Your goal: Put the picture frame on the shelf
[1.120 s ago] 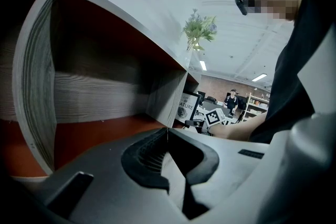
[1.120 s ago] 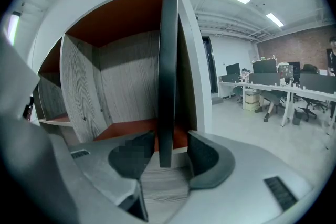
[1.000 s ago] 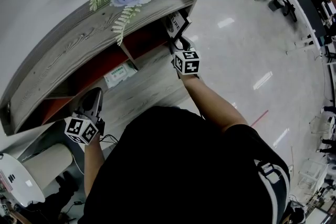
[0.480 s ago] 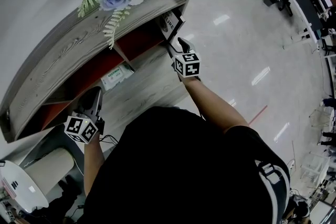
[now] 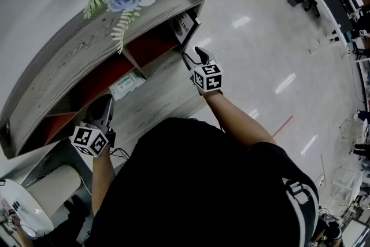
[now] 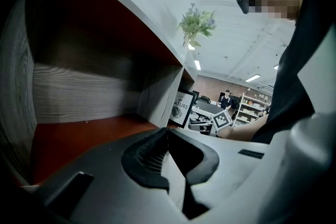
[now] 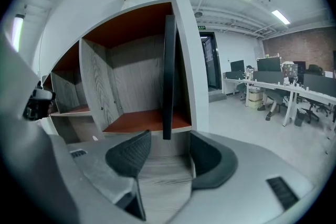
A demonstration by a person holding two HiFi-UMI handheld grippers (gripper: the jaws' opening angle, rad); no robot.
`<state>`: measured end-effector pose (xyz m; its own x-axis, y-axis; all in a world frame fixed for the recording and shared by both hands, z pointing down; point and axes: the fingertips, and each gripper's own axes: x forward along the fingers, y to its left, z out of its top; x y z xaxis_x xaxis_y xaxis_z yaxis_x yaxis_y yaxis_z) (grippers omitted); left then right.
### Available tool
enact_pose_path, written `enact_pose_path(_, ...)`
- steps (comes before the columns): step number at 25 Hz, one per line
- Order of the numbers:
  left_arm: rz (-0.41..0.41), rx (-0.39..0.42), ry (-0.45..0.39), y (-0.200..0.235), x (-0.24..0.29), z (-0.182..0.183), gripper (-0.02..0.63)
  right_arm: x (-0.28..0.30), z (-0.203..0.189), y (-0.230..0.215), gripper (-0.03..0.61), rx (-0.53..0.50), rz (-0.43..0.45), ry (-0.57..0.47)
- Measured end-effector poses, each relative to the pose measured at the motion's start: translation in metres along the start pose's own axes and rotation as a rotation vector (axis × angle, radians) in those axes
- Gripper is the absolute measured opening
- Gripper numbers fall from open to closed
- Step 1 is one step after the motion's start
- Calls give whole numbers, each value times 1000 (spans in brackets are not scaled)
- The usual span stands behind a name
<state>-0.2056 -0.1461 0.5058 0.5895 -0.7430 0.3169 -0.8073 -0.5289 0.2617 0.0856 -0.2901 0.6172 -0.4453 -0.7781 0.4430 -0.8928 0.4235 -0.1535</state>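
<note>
Black short-sleeved shirt (image 5: 196,182), black-and-white marker cubes (image 5: 208,77), ribbed black fingers (image 7: 128,153) on grey housings (image 7: 252,186).

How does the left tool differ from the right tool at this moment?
The left tool has its jaws together, empty; the right tool has its jaws apart and opening, nothing between the pads: the black picture frame stands free just ahead. The left tool points into the grey wooden shelf's left compartment; the right tool faces its rightmost one. Both carry marker cubes.

The right tool (image 5: 192,55), arm outstretched, is opening its jaws, empty; left tool (image 5: 102,106) closed.
</note>
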Motion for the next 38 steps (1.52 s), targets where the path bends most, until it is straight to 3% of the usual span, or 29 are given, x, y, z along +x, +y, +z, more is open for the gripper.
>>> enact_pose_path(17,-32,8,-4,-7,10,4,21,-34,21,15,229,-51,41,-46)
enact_pose_path(29,-59,8,-3,-14,16,3,21,-67,52,24,116,-54,36,-120)
enact_pose_path(38,-74,16,-1,-17,16,5,21,-79,46,27,48,-39,40,-110)
